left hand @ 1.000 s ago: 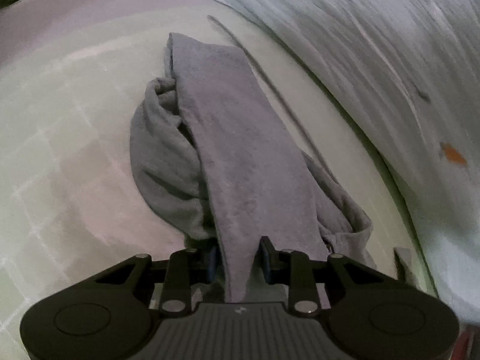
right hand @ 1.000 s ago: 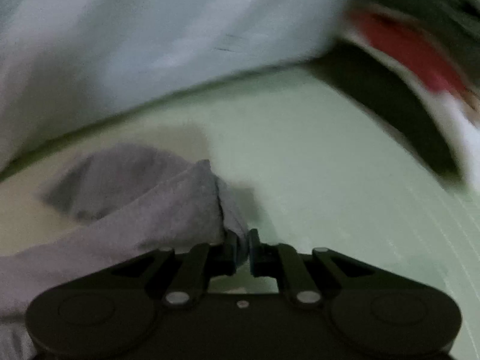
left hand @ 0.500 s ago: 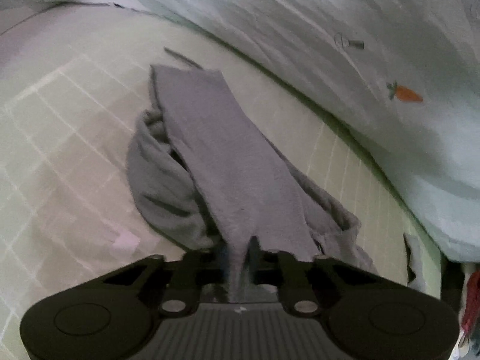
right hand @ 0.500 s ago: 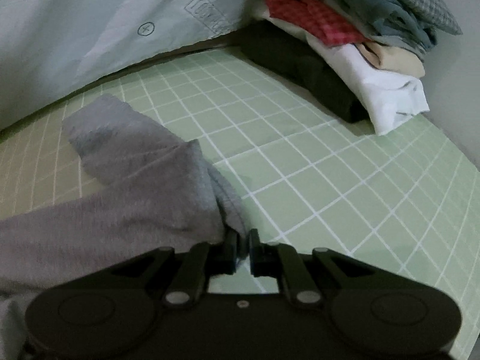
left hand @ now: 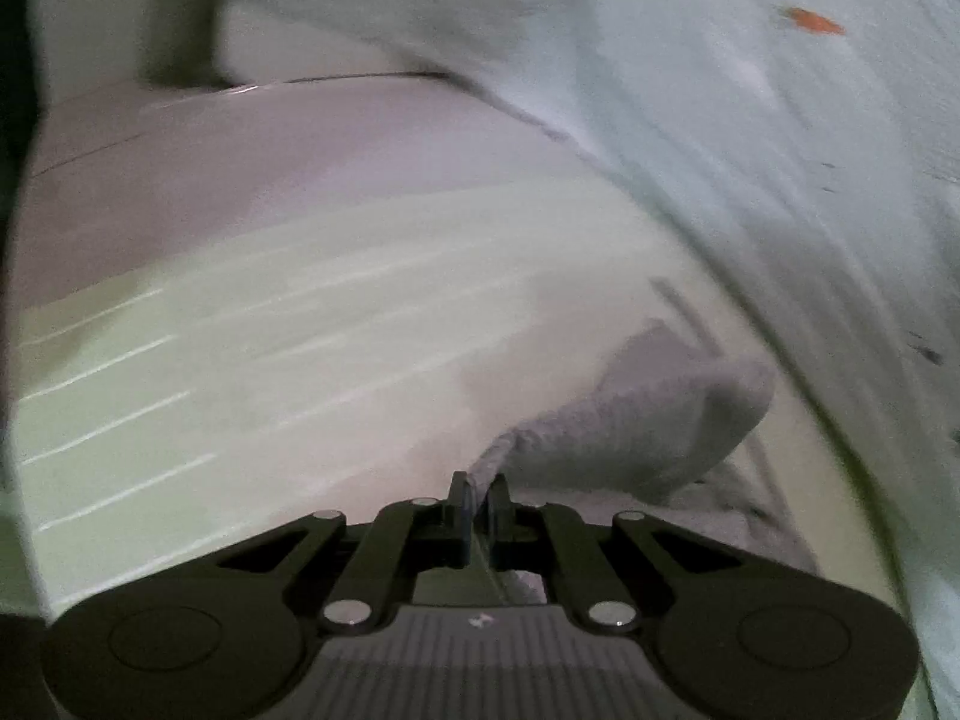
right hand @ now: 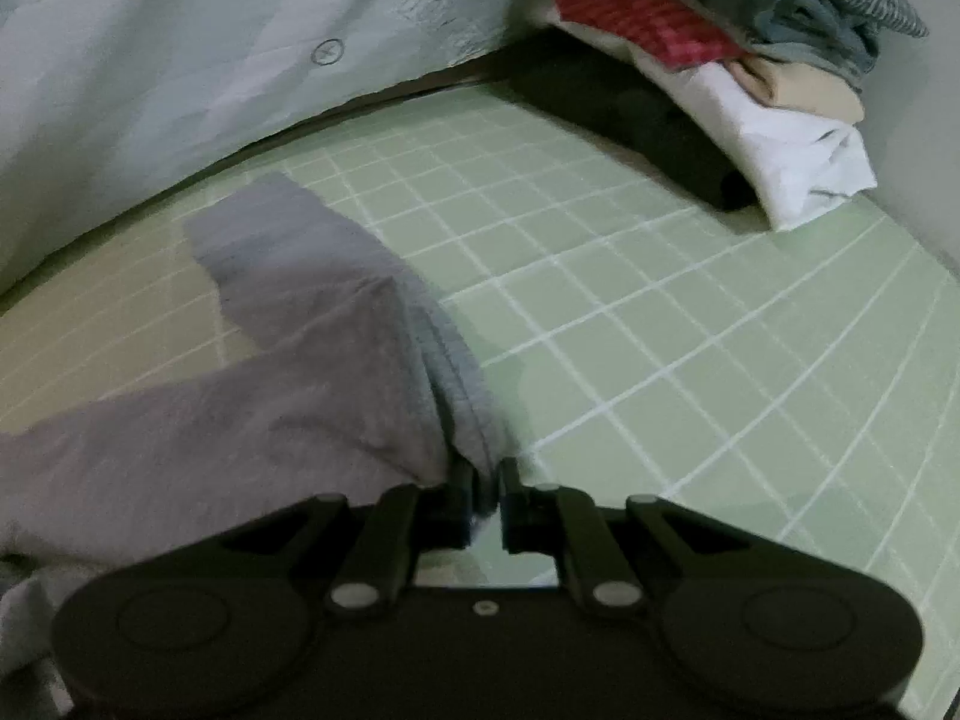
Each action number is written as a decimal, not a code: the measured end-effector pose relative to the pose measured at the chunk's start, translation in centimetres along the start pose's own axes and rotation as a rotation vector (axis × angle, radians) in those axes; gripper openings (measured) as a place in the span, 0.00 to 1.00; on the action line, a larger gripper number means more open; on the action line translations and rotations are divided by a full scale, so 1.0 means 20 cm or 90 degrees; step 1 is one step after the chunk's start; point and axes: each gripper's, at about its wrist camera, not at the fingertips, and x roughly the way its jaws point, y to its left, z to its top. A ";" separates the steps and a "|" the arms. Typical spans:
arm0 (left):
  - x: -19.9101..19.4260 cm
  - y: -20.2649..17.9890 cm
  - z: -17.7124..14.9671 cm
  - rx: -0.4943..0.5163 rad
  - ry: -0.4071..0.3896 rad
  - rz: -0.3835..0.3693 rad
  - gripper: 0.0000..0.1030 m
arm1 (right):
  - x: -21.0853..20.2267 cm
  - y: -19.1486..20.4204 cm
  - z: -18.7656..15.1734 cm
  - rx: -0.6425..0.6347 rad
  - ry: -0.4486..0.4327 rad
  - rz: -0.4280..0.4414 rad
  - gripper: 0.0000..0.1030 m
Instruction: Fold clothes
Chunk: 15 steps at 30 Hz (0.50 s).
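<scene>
1. Left wrist view is motion-smeared: sheet [left hand: 252,348] grid reads as streaks, quilt [left hand: 750,138] print is illegible.
2. Garment [left hand: 654,420] has soft outlines here; its lower part is hidden behind the left gripper [left hand: 478,495].
3. Right wrist view: garment [right hand: 252,420] is cut off at the left edge.
4. Clothes stack [right hand: 738,60] is cut off at the top and slightly blurred.
5. Quilt [right hand: 180,60] lettering is too small to read.

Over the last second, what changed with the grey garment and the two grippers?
The left gripper closed onto the grey garment that lay between its open fingers, then swung off sideways with it; its view is now streaked, and the garment trails to the right. The right gripper stayed shut on the garment's edge and shifted a little over the green checked sheet. The pile of folded clothes has not moved.
</scene>
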 end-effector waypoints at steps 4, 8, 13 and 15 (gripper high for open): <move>0.06 0.13 -0.05 -0.048 0.052 0.056 0.12 | -0.01 0.03 0.00 -0.003 0.010 0.005 0.13; 0.05 0.12 -0.05 -0.053 0.047 0.093 0.22 | -0.03 0.06 0.06 -0.018 -0.006 -0.011 0.36; -0.02 0.02 0.04 -0.026 0.005 0.058 0.53 | -0.06 0.20 0.20 -0.057 -0.065 -0.003 0.77; -0.04 -0.06 0.04 0.006 -0.002 0.045 0.65 | -0.04 0.31 0.26 -0.086 -0.069 0.023 0.80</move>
